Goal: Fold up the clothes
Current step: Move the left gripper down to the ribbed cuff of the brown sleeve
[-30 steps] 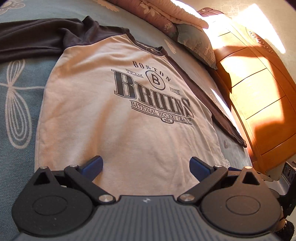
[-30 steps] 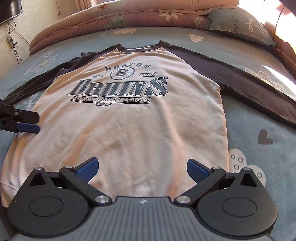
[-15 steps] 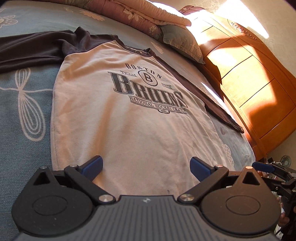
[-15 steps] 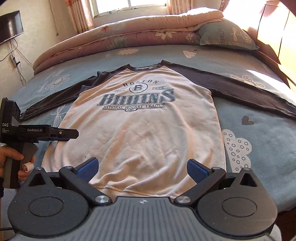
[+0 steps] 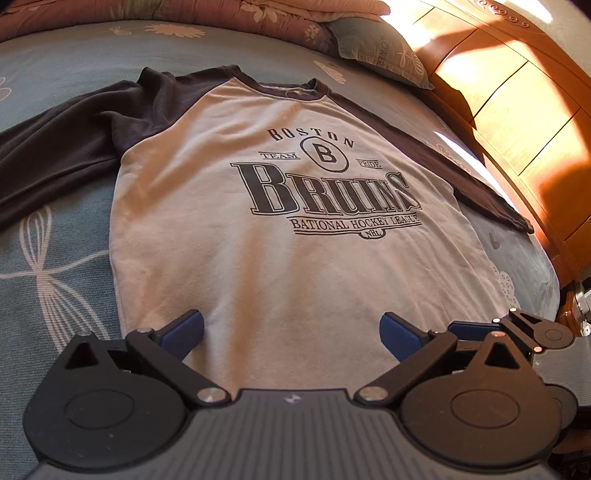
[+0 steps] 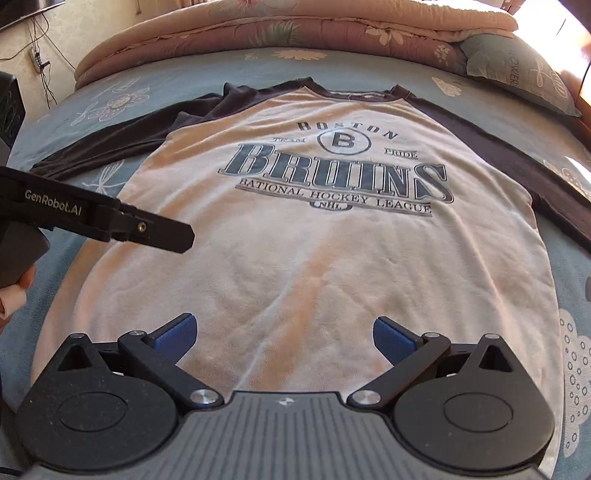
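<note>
A long-sleeved shirt [image 5: 295, 266] [image 6: 317, 266] lies flat and face up on the bed, pale body, dark sleeves spread to both sides, "Boston Bruins" print on the chest. My left gripper [image 5: 291, 332] hovers open over the shirt's lower part, nothing between its blue pads. My right gripper [image 6: 282, 338] is open too, above the hem's middle, holding nothing. In the right wrist view the left gripper [image 6: 155, 232] reaches in from the left over the shirt's side, held by a hand. The right gripper's linkage [image 5: 532, 332] shows at the lower right of the left wrist view.
The bed has a blue patterned sheet [image 6: 155, 85]. A folded pink quilt [image 6: 295, 26] and a grey pillow [image 6: 517, 70] lie at the head. A wooden headboard or cabinet [image 5: 524, 110] runs along the right side. Cables hang on the wall at far left [image 6: 37, 59].
Both grippers moved forward and lower toward the shirt, which fills more of each view. The left gripper now reaches over the shirt's left side. Both stayed open.
</note>
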